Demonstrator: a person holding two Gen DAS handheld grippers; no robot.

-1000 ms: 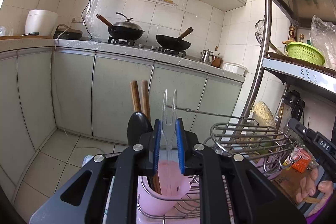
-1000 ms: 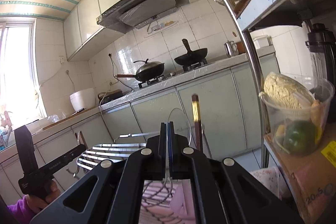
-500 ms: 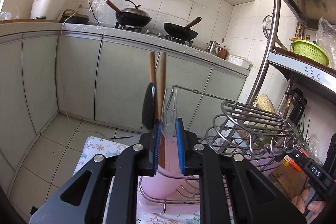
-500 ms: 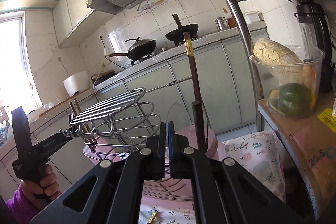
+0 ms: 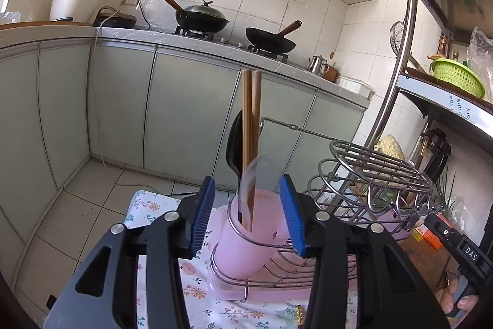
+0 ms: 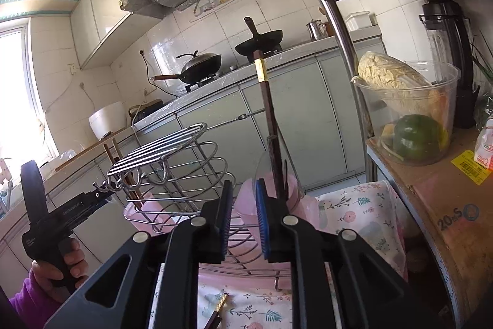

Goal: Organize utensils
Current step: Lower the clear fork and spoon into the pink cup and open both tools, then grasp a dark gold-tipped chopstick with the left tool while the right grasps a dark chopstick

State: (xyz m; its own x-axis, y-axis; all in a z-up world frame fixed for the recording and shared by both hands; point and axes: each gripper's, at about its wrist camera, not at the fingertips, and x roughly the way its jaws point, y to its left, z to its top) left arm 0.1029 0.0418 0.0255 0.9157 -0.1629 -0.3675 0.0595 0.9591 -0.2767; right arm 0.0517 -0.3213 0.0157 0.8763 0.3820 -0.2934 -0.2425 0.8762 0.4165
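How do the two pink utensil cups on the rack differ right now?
Left pink cup holds two light wooden chopsticks, a black spoon and a clear fork; right pink cup holds dark chopsticks. Both sit in the wire rack.

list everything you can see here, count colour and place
pink cup: two, pink, one at each end of the wire rack
wooden chopsticks: two, brown, upright in the left claw's cup
black spoon: one, same cup
clear plastic fork: one, blurred, in that cup
dark chopsticks: dark with gold band, in the other cup; count unclear
wire rack: one, silver, on floral cloth
woks: two, black, on stove
green basket: one, shelf
left claw: opening, nothing between pads
right claw: opening, nothing gripped
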